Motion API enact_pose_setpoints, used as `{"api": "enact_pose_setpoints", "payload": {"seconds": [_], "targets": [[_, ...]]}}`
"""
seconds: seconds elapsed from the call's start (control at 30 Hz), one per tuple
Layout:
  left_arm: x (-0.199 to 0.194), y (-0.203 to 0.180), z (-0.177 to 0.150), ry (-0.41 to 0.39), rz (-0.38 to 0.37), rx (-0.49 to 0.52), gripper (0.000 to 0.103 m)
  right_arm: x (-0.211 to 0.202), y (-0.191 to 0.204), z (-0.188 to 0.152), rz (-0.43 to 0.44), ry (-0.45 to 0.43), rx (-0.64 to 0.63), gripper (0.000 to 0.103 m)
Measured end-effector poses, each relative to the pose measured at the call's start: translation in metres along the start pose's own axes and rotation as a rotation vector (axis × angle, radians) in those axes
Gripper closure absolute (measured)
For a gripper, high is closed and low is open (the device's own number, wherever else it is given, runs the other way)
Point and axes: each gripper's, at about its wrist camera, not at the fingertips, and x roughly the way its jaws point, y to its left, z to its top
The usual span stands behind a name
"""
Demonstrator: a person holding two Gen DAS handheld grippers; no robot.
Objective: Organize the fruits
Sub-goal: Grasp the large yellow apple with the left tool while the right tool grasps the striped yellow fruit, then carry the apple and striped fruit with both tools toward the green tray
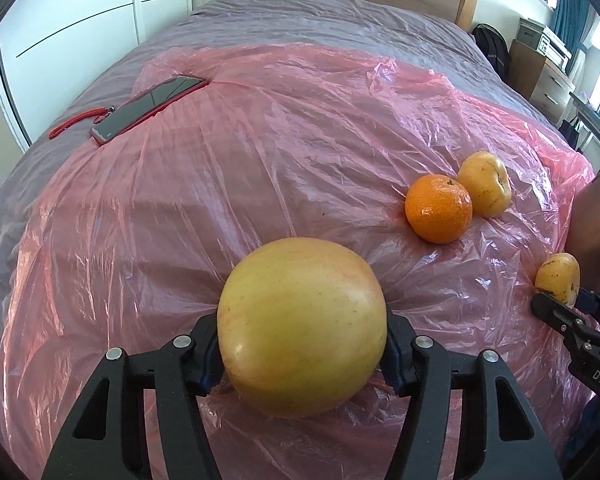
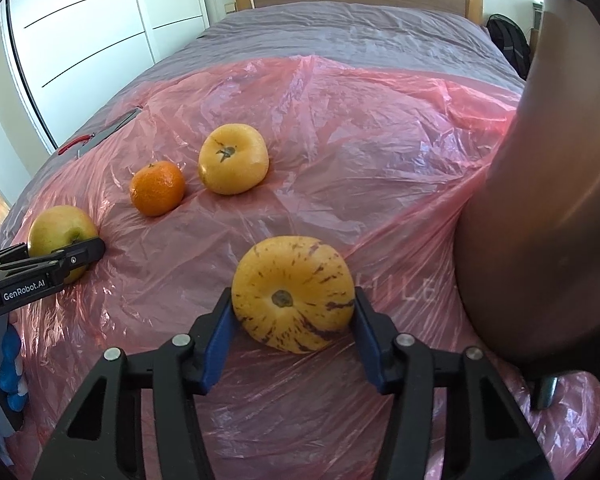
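Item 1: apple (image 1: 302, 326), yellow-green, lying on the pink plastic sheet (image 1: 260, 152) spread over the bed; set between the pads of the left gripper (image 1: 302, 346), both pads touching its flanks at the widest girth, so pinched there. Judged firm, smooth-skinned, fairly heavy for its size; waxy skin may slip, so a hold across the equator suits it best.

Item 2: striped yellow fruit (image 2: 294, 292), purple-flecked, stem scar facing the camera, on the same sheet; the right gripper (image 2: 294, 312) has its blue pads against both sides, pinching it. Judged softer and easily bruised; light pressure at mid-height advised.

Item 3: mandarin (image 2: 157, 188), loose on the sheet, well apart from both grippers; judged light, yielding peel.

Item 4: plain yellow fruit (image 2: 233, 159), calyx up, just beside the mandarin; ungripped.

Note: the sheet is thin, crinkled and slick; fruit set down on it may roll.
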Motion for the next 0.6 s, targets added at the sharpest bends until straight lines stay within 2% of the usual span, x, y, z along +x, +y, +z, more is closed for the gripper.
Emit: {"api": "enact_pose_setpoints", "payload": {"seconds": [0.6], "targets": [[-0.015,0.002,-0.001,-0.030,0.011,-0.012,0.047,-0.014,0.006,0.002,0.029,0.000,-0.041,0.061]]}}
